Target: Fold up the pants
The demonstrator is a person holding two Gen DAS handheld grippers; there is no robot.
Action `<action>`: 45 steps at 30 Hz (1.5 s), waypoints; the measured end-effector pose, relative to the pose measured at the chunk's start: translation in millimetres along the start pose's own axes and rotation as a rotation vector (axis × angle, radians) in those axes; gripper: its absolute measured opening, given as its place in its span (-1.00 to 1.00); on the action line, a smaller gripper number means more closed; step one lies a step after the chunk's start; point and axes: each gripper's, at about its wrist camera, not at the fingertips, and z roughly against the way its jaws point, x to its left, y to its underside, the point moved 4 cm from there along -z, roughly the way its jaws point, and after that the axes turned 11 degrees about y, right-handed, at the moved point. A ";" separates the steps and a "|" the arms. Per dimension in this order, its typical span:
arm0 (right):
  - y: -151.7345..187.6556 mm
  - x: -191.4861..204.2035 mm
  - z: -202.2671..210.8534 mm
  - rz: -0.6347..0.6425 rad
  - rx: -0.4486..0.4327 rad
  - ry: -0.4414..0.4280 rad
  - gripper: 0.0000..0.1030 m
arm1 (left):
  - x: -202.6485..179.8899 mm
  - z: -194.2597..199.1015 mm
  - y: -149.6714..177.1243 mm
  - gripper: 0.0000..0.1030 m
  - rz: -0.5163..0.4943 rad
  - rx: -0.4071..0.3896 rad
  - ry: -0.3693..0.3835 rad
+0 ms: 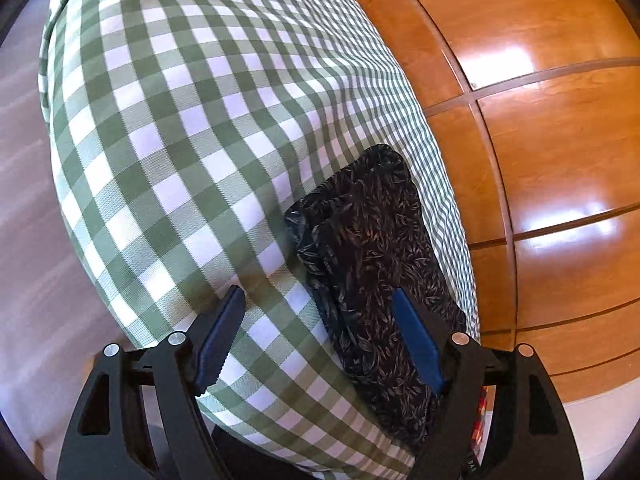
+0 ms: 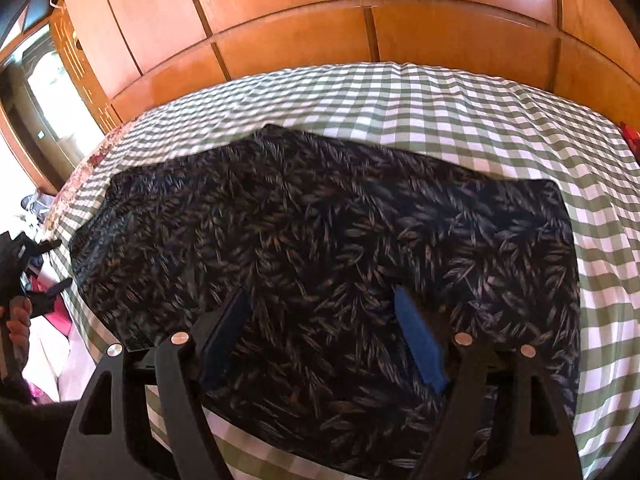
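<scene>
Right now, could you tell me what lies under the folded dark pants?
The pants lie on a green-and-white checked cloth, which shows on every side of them. What that cloth covers, and whatever sits between the pants' own layers, is hidden.

The left wrist view is looking down along the green-and-white checked bed cover (image 1: 192,152) from its end; the right wrist view is hovering close over the dark leaf-print folded pants (image 2: 320,240), facing the orange wooden wardrobe (image 2: 280,20). Both are sharing all three.

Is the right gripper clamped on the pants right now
No, the right gripper hangs open above the folded pants, its blue pads apart.
</scene>
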 end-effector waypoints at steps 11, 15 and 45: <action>2.4 4.2 -7.6 0.015 -0.008 0.008 0.66 | -22.7 -21.2 -13.1 0.35 -0.080 -0.022 -0.080; 3.3 7.5 -7.8 0.028 -0.014 0.020 0.67 | -27.7 -27.5 -11.6 -0.01 -0.114 0.002 -0.114; -35.2 -108.1 37.9 -0.205 -0.096 0.174 0.42 | -166.8 -112.7 124.7 -0.28 -0.749 0.404 0.113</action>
